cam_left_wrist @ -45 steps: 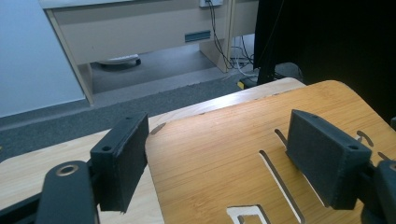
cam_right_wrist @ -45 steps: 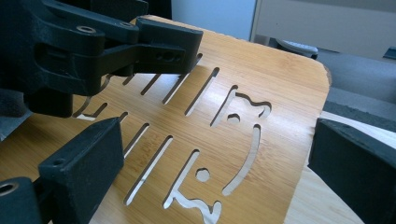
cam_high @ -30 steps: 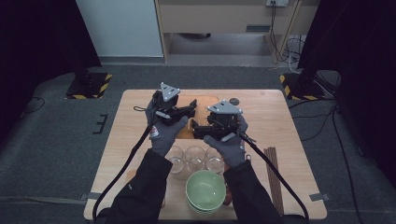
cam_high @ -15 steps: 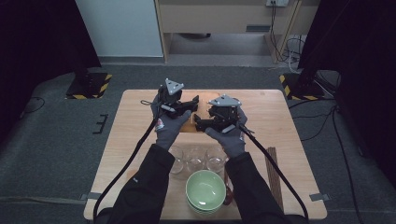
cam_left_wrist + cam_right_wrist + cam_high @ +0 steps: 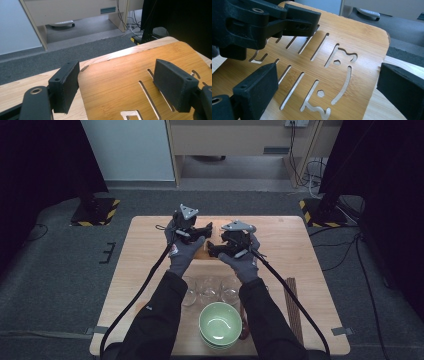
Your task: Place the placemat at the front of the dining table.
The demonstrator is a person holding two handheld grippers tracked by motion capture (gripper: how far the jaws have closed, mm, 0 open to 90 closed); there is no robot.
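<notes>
A dark grey carpeted floor surrounds a pale wooden table, with a light cabinet and trailing cables at the far wall. At the far middle of the table lies a flat bamboo board, cut through with slots and a cat-like figure, and both tools hang just above it. Nearer the person stand three clear glass bowls in a row, then a stack of green bowls at the near edge, with dark chopsticks lying to the right. The left gripper is over the board's left end with its jaws apart; in the left gripper view the board's corner lies between the two black pads, neither of which presses on it. The right gripper is over the board's right part, jaws likewise spread wide, with the board's edge between them in its own view and nothing clamped. The work in hand appears to be taking the board by its edges. The main risk is that the board lies flat on the table, so a lower jaw may fail to get beneath the edge and simply push the board along. A pinch on one corner alone could let it pivot or slip. The two tools also sit close together and could knock one another as they close.
</notes>
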